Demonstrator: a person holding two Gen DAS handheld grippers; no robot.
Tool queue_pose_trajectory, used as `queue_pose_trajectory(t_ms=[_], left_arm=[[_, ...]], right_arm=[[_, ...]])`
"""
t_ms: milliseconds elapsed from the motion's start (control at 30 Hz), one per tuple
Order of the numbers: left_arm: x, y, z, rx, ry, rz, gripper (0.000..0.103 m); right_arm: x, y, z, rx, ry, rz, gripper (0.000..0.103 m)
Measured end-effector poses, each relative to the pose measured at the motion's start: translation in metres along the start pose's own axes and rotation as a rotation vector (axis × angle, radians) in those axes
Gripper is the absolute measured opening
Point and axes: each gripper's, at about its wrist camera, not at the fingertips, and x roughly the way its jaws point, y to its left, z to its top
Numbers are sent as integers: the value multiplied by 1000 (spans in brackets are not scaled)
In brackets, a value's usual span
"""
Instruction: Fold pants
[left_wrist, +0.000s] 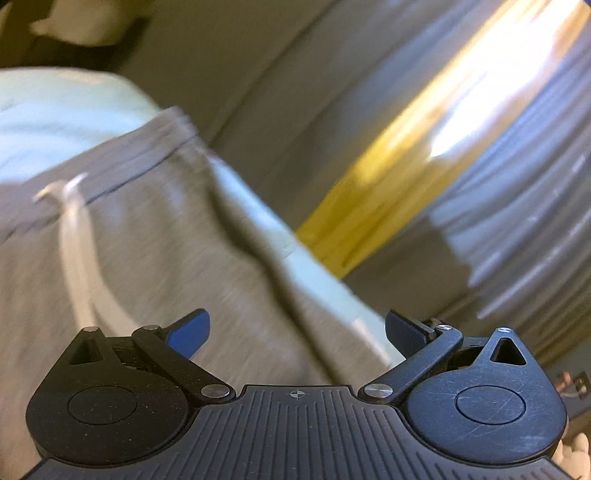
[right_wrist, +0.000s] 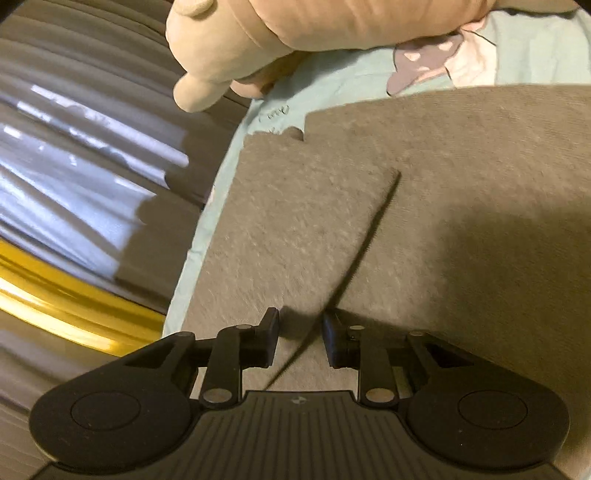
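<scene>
Across a pale mint-green bed sheet (right_wrist: 221, 184) lie the grey knit jogger pants (right_wrist: 461, 177), one panel folded over another so that a straight folded edge runs diagonally toward the right claw (right_wrist: 301, 334). That claw's jaws stand narrowly apart, with the edge lying between them and the pads not pressing it. From the left wrist view, the pants' waistband and white drawstring (left_wrist: 74, 236) show, blurred. The left claw (left_wrist: 297, 332) stands wide above the grey cloth, gripping nothing. A beige plush toy (right_wrist: 258, 40) rests at the sheet's far edge.
</scene>
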Motion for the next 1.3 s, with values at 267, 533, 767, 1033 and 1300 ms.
queue_pose_trajectory(t_ms=[267,533,767,1033,1300], left_arm=[[110,9,46,-160,189,38,68],[134,14,47,-145,211,96,10],[31,-13,72,-59,104,-85,9],[-134,26,24,-12,51,-203,9],[-143,110,-75,-104,207,52,10]], right_arm=[[7,-4,7,-18,11,49,19],[20,-2,16,-1,13,40,16],[-8,36,43,-121,1,70,4],[-127,34,79,-276,-85,168,4],[-113,-54,59,-178,96,-61,5]])
